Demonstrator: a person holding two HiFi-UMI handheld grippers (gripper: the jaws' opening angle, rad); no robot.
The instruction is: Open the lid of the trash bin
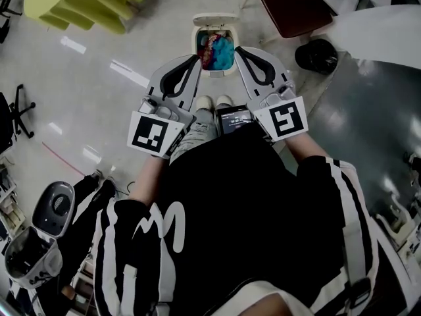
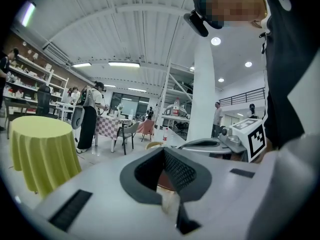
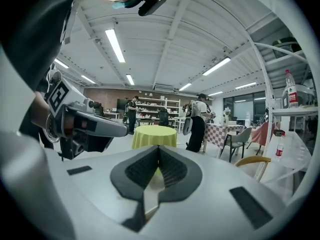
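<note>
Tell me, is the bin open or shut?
Open. In the head view the bin's lid is tipped back, and colourful rubbish shows inside.

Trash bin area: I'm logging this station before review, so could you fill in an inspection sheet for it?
Surface: glossy pale floor with light reflections.
Job's things: bin on the floor ahead of the person's shoes; its lid is up and coloured contents show inside.
Clutter: yellow-green table, dark red seat, black round object, chair base.
Grippers: left claw and right claw are both shut and empty; in the head view they flank the bin's opening.
Cables: thin reddish line on the floor; cable or mark, cannot tell.
Surroundings: open hall with shelves, tables and a standing person.
</note>
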